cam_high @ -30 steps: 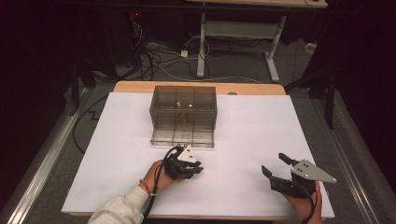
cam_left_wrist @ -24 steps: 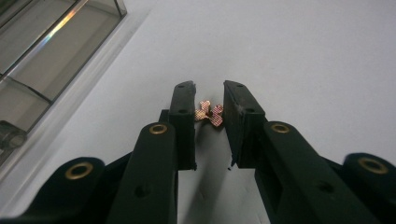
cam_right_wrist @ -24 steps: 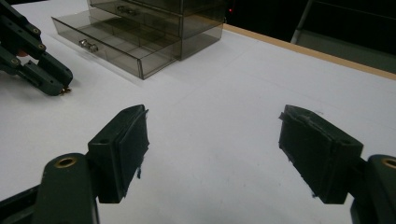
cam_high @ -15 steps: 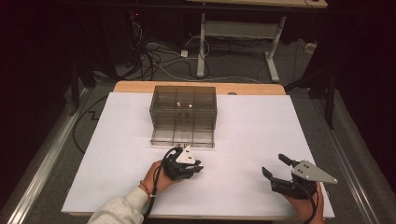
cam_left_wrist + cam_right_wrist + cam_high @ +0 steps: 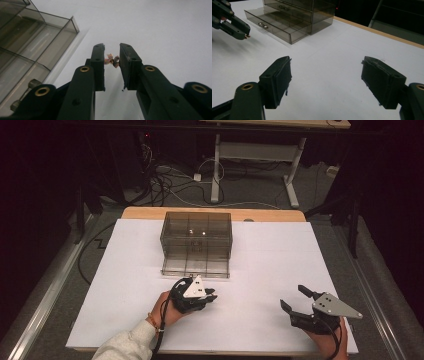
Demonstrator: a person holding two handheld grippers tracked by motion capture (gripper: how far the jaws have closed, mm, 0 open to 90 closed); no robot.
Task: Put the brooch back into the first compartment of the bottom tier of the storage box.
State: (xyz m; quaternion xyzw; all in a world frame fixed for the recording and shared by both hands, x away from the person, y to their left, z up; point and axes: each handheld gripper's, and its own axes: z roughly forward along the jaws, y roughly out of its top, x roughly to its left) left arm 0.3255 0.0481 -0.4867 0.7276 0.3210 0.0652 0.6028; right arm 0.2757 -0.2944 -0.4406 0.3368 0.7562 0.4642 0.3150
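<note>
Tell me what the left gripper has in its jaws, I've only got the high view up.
Observer: The left gripper pinches a small coppery piece between its pads, near the tips.
Operator: And the right one?
Observer: The right gripper is wide open, nothing between its pads, bare white table beneath.
Operator: Anything in the open drawer?
Observer: The open drawer has two knobs; its compartments look empty from the right gripper view.

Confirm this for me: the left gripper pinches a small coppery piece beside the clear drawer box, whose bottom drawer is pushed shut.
One thing is wrong: the bottom drawer of the drawer box is pulled out, not shut, as the high view shows. The rest holds: the left gripper has its jaws closed on the small coppery piece, just beside the box.
</note>
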